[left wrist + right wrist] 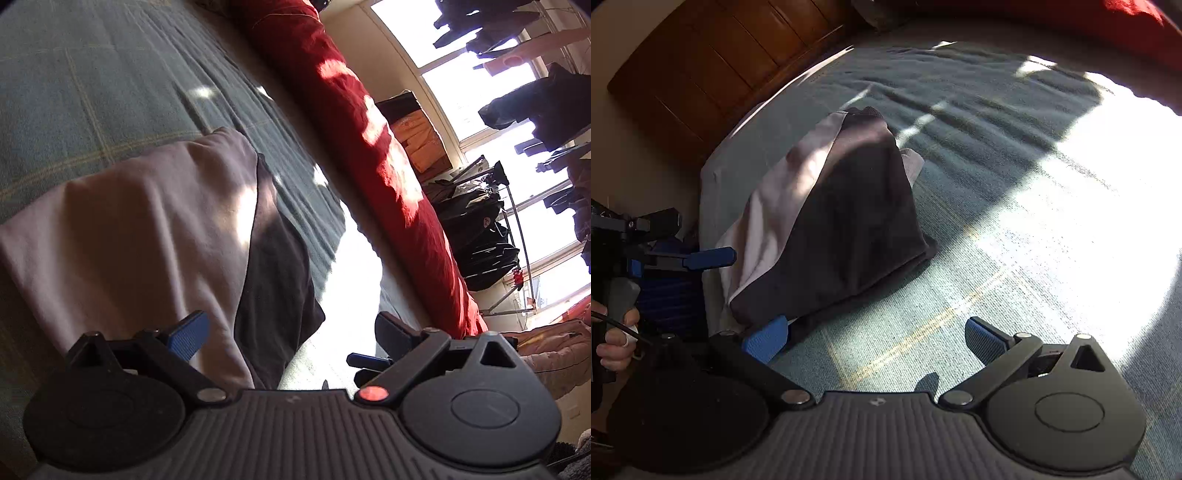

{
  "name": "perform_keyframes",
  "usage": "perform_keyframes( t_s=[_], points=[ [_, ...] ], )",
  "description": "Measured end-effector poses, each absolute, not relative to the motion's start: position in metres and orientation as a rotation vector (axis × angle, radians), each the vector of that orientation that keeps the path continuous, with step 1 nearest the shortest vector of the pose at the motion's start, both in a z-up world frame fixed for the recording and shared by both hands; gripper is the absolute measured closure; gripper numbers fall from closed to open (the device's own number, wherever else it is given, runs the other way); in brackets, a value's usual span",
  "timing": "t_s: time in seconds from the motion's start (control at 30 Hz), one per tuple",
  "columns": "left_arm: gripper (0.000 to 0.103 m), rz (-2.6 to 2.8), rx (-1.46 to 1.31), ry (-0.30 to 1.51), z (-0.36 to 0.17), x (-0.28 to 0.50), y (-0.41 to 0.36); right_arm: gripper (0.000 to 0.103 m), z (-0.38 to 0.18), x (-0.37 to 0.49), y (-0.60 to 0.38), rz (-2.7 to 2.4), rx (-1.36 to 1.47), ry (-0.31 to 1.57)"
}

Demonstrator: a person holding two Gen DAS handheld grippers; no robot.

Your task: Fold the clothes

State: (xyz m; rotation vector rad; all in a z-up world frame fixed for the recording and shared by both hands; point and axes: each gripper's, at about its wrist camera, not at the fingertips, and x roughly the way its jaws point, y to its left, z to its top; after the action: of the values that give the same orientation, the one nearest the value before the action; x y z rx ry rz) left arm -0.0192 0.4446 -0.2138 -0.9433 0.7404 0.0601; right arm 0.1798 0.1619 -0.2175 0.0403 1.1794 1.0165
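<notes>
From the left wrist view, the left gripper (291, 332) has its fingers wide apart and holds nothing. Right in front of it a folded pile of clothes (155, 236) lies on the bed (110, 85), pale cloth beside a dark cloth (275, 284). A red blanket (369, 140) runs along the far side of the bed.

From the right wrist view, the right gripper (877, 338) also has its fingers wide apart and empty. The pile sits near the bed's edge, just past the left finger. A hand (615, 341) holds the other gripper at the far left
</notes>
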Motion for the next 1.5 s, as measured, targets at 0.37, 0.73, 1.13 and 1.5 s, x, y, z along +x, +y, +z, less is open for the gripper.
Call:
perform_keyframes(
  t_s=[0.37, 0.73, 1.13, 1.5],
  points=[
    [0.007, 0.103, -0.960, 0.801, -0.232, -0.032, 0.445, 0.011, -0.275, 0.229, 0.185, 0.977, 0.480, 1.295],
    [0.007, 0.176, -0.897, 0.779, -0.218, -0.047, 0.463, 0.028, -0.234, 0.251, 0.211, 0.917, 0.019, 1.112],
    [0.008, 0.280, -0.740, 0.854, -0.232, -0.033, 0.493, 0.015, -0.233, 0.195, 0.255, 1.130, -0.162, 1.129],
    [0.007, 0.062, -0.592, 0.807, -0.200, 0.023, 0.451, 0.007, -0.183, 0.145, 0.221, 1.033, -0.392, 1.160]
  ],
)
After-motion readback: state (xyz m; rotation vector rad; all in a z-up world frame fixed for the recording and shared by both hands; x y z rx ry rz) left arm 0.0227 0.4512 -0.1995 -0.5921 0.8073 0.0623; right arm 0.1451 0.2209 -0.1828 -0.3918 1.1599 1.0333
